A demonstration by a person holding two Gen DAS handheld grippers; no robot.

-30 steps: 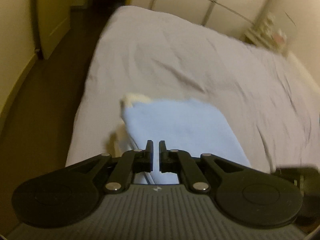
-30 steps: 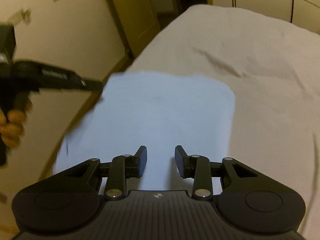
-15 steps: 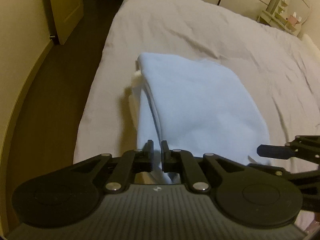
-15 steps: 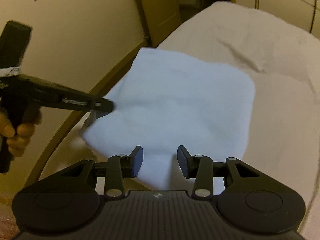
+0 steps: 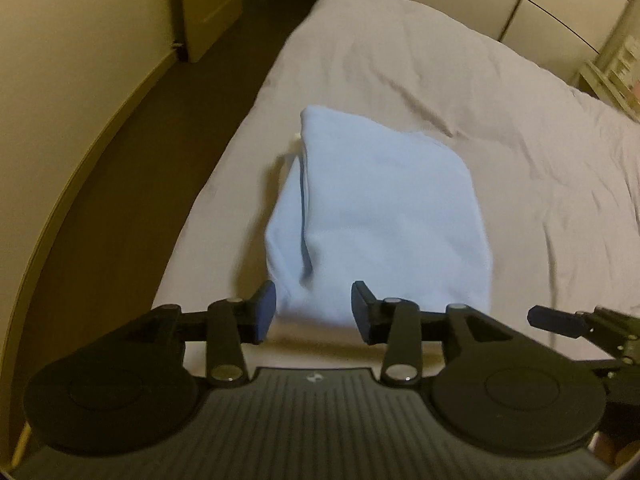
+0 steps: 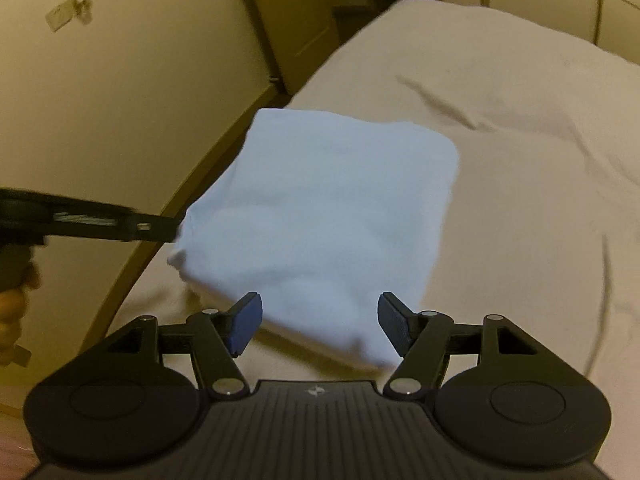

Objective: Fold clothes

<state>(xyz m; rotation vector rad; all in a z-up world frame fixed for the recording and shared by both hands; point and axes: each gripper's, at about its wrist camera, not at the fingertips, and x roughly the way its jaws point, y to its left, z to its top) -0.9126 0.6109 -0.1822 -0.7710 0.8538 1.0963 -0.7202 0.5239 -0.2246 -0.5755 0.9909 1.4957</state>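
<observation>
L gripper point(image 5: 313, 306): jaws spread wide, nothing between them. Blue pad visible on the L finger point(image 5: 265, 311). The near-left corner of the folded light-blue garment point(image 5: 380, 216) sits just ahead of the gap; contact w/ the fingers cannot be told.

R gripper point(image 6: 320, 322): jaws likewise spread wide, nothing gripped. The garment's near edge point(image 6: 320, 220) lies just beyond the fingertips, apart from them.

Garment: folded into a compact rough rectangle, lying on the bed point(image 5: 440, 80) near its left edge, close to the near end. Bed cover is pale and wrinkled.

View differences:
- L wrist cam shows the garment's left side w/ stacked layers and a dark crease running along it, plus a small white bit point(image 5: 296, 138) poking out at the far-left corner. R gripper tip point(image 5: 556, 322) enters at the right edge, low over the bed, beside the garment's near-right corner.
- R wrist cam shows the garment's broad top face and the L gripper point(image 6: 158, 226) side-on from the left, tip at the garment's left edge; blur prevents telling contact. Person's hand point(image 6: 10, 300) is partly visible on its handle.
- Dark floor point(image 5: 132, 208) and door point(image 5: 208, 4) left of the bed appear best in the L cam; wall outlets point(image 6: 66, 12) only in the R cam.
</observation>
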